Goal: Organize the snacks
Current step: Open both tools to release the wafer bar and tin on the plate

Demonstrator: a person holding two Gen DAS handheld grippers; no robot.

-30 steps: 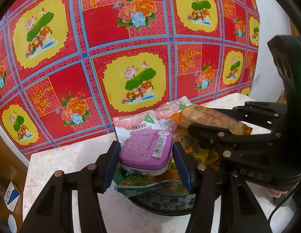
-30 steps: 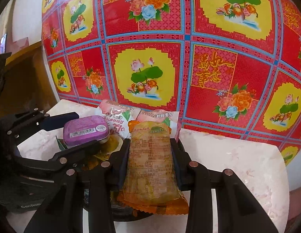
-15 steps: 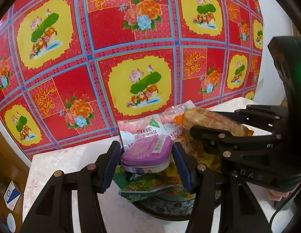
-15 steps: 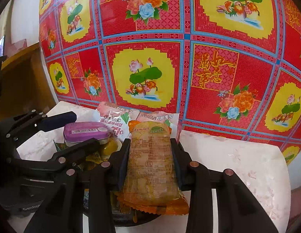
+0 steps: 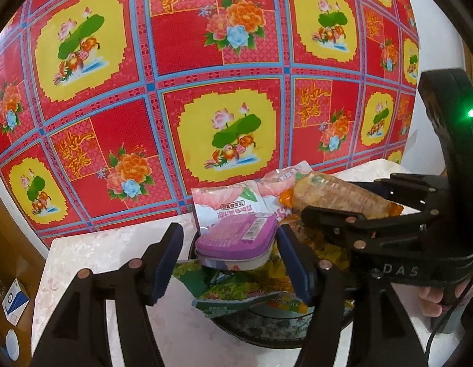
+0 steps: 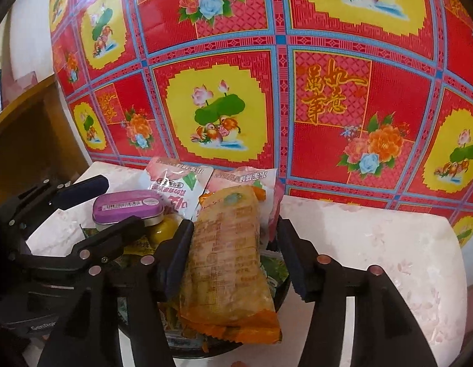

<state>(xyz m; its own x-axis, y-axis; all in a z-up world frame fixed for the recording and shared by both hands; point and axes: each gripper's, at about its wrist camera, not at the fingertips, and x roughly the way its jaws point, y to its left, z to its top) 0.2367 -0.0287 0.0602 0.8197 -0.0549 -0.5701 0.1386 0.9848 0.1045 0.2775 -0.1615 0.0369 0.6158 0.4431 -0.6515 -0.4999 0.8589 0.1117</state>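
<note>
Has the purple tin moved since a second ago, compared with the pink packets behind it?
Yes. The purple tin has sunk lower against the pink packets onto the snack pile, no longer pinched by the opening left hand-held gripper.

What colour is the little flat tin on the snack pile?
Purple lid on the tin, silver rim; clearest in the left wrist view.

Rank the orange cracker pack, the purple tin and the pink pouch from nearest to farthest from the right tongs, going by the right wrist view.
1. Orange cracker pack: lying between the opening jaws of the right tongs, on the bowl's pile.
2. Purple tin: to the left, farther back.
3. Pink pouch: propped at the back, behind the tin, near the patterned cloth.
</note>
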